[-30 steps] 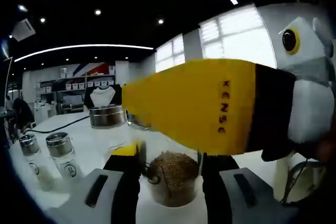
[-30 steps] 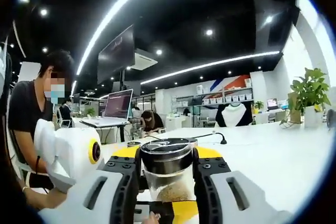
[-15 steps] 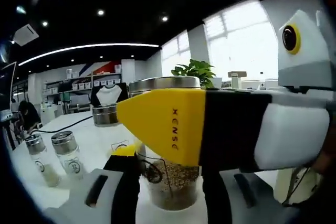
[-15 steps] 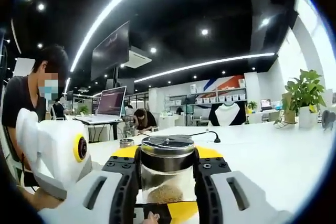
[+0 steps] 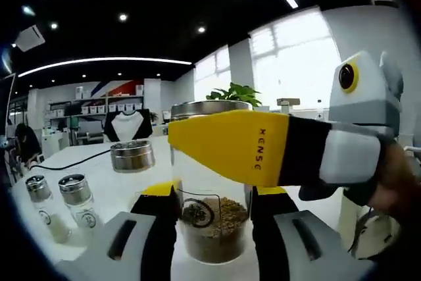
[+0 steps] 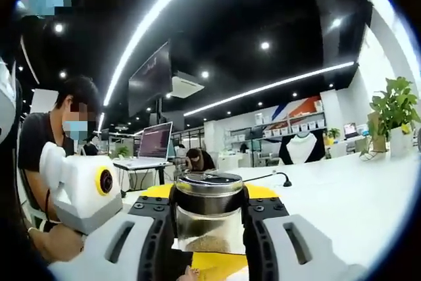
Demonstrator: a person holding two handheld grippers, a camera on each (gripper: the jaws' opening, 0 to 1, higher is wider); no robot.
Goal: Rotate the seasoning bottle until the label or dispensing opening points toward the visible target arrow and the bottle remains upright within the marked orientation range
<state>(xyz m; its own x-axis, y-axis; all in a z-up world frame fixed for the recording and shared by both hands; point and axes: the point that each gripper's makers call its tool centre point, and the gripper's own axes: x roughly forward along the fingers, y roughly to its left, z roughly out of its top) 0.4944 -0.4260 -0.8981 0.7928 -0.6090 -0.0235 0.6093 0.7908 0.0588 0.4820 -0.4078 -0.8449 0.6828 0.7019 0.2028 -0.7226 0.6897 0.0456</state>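
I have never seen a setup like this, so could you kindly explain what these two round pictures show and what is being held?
A person holds two handheld grippers, each carrying a fisheye camera that looks along its own jaws. In the left gripper view, the left gripper clamps the seasoning bottle low on its glass, while the yellow-jawed right gripper crosses in higher up. In the right gripper view, the right gripper grips the same bottle below its metal lid; the left gripper shows beside it. On the white table stand two small shakers and another metal-lidded jar.

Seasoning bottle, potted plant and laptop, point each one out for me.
Seasoning bottle (image 5: 212, 225), left gripper view, glass body at the seasoning.
Potted plant (image 6: 393, 106), right gripper view, leaves.
Laptop (image 6: 156, 143), right gripper view, open screen.
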